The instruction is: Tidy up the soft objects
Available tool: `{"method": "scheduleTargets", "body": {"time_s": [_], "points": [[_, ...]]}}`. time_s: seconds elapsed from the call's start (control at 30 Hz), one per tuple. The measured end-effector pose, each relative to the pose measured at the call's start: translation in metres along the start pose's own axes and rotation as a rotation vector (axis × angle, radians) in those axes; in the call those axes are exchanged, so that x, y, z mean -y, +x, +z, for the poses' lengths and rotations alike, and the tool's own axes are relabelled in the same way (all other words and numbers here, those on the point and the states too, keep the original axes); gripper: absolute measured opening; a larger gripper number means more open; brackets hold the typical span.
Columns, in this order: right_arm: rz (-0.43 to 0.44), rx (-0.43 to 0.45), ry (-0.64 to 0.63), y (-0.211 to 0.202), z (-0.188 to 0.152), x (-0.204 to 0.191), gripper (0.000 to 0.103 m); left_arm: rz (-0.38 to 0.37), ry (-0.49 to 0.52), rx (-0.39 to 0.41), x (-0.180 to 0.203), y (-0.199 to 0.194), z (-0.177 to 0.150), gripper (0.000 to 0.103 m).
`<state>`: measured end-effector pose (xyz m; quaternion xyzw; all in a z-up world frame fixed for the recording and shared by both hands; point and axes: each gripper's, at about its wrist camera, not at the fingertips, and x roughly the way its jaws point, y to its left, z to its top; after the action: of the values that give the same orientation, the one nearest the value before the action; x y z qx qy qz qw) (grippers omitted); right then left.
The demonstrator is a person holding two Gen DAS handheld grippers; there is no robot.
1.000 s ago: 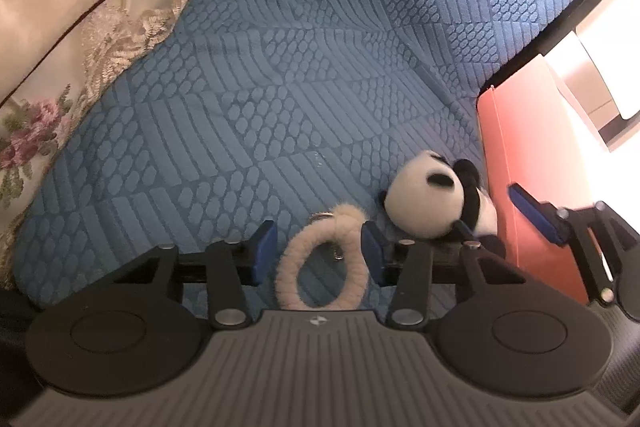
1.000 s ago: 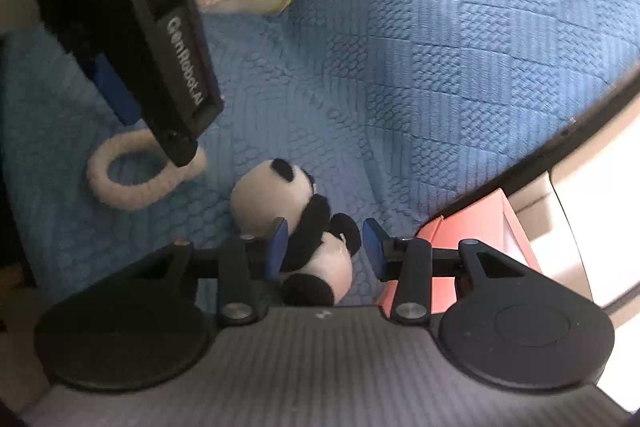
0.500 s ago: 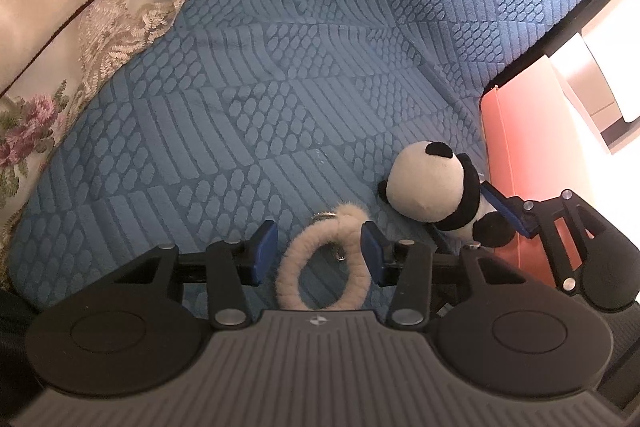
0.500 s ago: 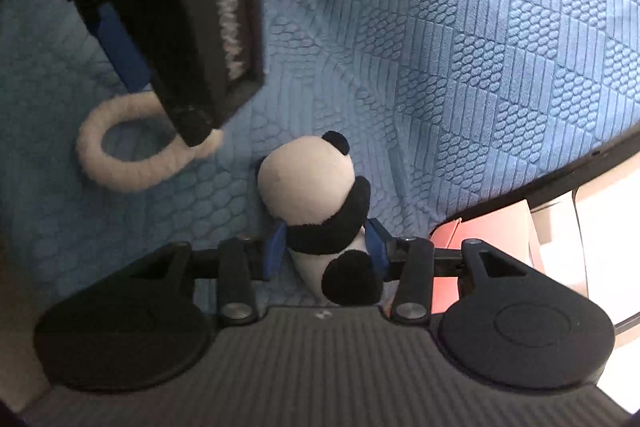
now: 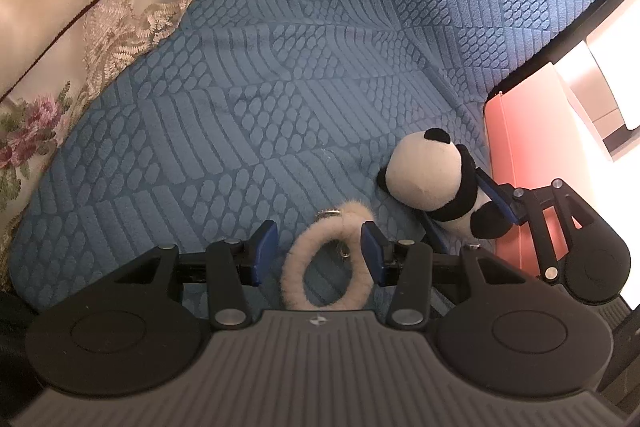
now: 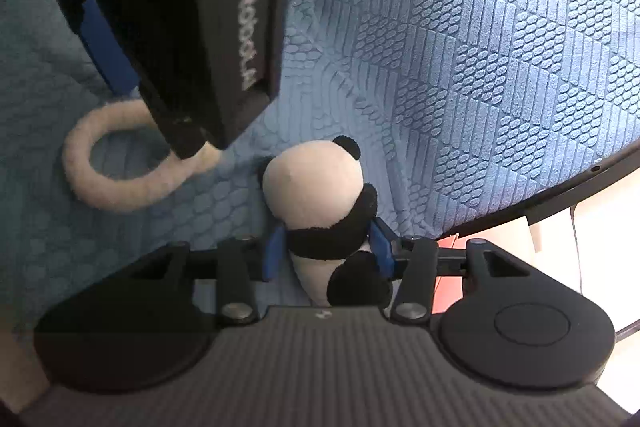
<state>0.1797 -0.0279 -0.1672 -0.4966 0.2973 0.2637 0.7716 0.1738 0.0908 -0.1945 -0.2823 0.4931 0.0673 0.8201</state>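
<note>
A small plush panda (image 6: 320, 195) lies on the blue quilted bedspread (image 6: 480, 47); it also shows in the left wrist view (image 5: 432, 175). My right gripper (image 6: 326, 253) has its blue pads closed against the panda's black midriff. A fluffy cream ring with a metal clasp (image 5: 328, 259) lies on the bedspread between the blue pads of my left gripper (image 5: 320, 253), which is open and not touching it. The ring also shows in the right wrist view (image 6: 120, 183), partly hidden by the left gripper's body (image 6: 180, 7).
A floral cream pillow (image 5: 80, 7) lies at the left of the bed. A coral-red box (image 5: 528, 139) stands beside the bed's right edge, close to the panda. The bed's dark edge (image 6: 560, 195) runs along the right.
My right gripper moved in around the panda and closed on its middle. My left gripper stayed open over the fluffy ring.
</note>
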Motion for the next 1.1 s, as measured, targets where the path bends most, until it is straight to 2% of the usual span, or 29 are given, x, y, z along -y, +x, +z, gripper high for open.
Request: {"method": "scheduleTargets", "body": {"time_s": [0.2,0.47,0.97,1.1], "points": [[0.013,-0.003,0.060,-0.002,-0.001,0.008,0.045,-0.002,-0.008,0.002,-0.001,-0.001,0.000,0.052],[0.040,-0.005,0.154,-0.008,-0.004,0.023,0.044,-0.010,0.000,-0.003,0.000,0.000,0.001,0.053],[0.156,0.023,0.521,-0.032,-0.020,0.067,0.044,-0.009,0.022,0.006,0.002,0.000,-0.001,0.053],[0.214,0.029,0.635,-0.041,-0.028,0.078,0.044,-0.011,0.037,0.007,0.005,0.000,-0.002,0.053]]}}
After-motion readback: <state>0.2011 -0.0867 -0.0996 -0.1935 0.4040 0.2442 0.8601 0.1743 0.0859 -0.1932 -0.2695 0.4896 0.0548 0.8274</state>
